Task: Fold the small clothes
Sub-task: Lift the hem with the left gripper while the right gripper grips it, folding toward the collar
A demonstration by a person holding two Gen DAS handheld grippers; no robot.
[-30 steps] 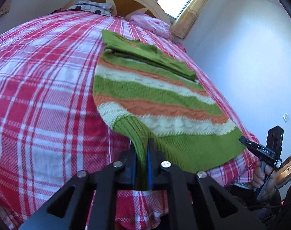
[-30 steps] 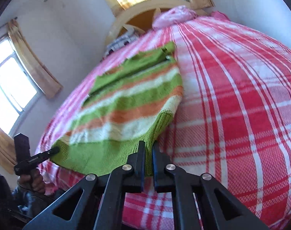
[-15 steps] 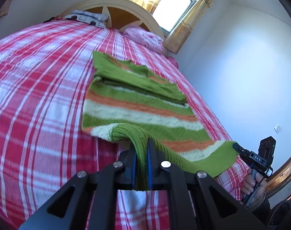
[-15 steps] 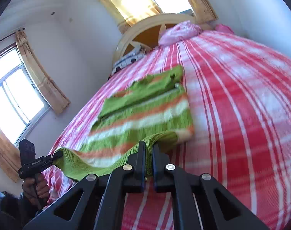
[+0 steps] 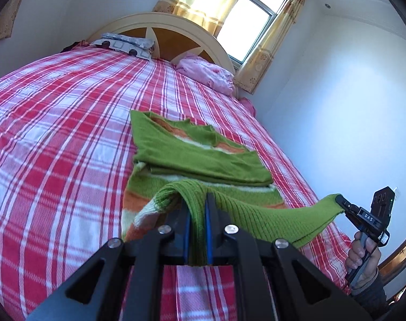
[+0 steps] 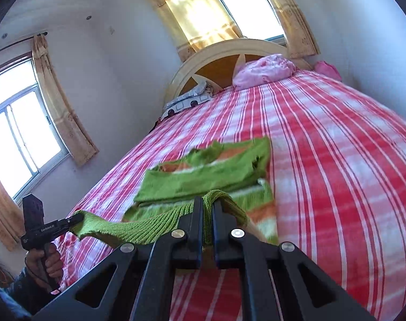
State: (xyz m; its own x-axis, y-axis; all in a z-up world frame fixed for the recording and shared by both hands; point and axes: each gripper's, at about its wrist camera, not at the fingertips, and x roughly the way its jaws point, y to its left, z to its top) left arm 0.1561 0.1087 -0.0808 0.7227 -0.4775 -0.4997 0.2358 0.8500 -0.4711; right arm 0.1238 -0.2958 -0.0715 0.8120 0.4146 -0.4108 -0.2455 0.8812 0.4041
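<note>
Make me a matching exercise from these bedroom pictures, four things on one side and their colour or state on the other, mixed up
Things:
1. sweater hem
2. bed sheet
3. bundle by the headboard
4. curtain

Descriptions:
A. pink and crumpled
B. yellow, sunlit
C. green ribbed knit, lifted by both hand-held grippers
D. red and white plaid

Pairs: 1-C, 2-D, 3-A, 4-B

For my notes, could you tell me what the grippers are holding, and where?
Both hold the striped sweater by its green ribbed hem: left gripper and right gripper at opposite corners.
</note>
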